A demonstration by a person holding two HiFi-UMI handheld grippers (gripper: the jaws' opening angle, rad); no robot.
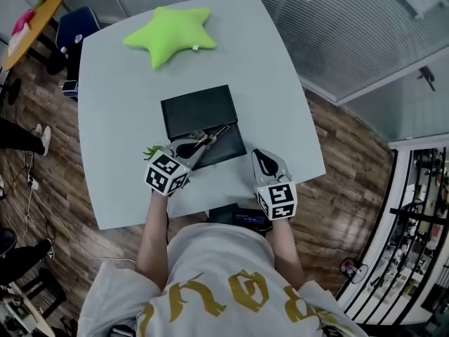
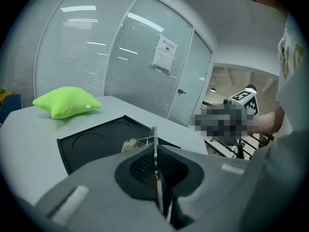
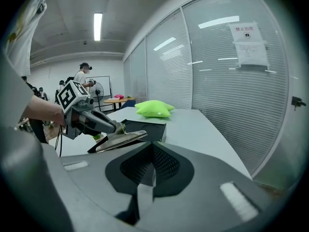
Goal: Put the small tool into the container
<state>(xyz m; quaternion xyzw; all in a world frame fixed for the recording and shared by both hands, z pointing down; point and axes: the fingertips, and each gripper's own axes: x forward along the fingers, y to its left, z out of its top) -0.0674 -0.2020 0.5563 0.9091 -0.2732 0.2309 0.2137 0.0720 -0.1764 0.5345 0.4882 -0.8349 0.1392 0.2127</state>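
Observation:
A flat black container (image 1: 198, 109) lies open mid-table. My left gripper (image 1: 194, 146) hovers at its near edge, shut on a thin silvery metal tool (image 1: 215, 135) that points out over the container's lower part. In the left gripper view the tool (image 2: 154, 138) stands edge-on between the closed jaws, with the container (image 2: 91, 144) just beyond. The right gripper view shows the tool (image 3: 121, 138) held above the container (image 3: 147, 128). My right gripper (image 1: 264, 159) rests over the table to the container's right, shut, with nothing in it.
A lime-green star cushion (image 1: 170, 32) lies at the table's far end. Something small and green (image 1: 152, 150) sits left of my left gripper. The grey table (image 1: 277, 83) ends close to my body. Glass partitions stand to the right, with a person's feet at far left.

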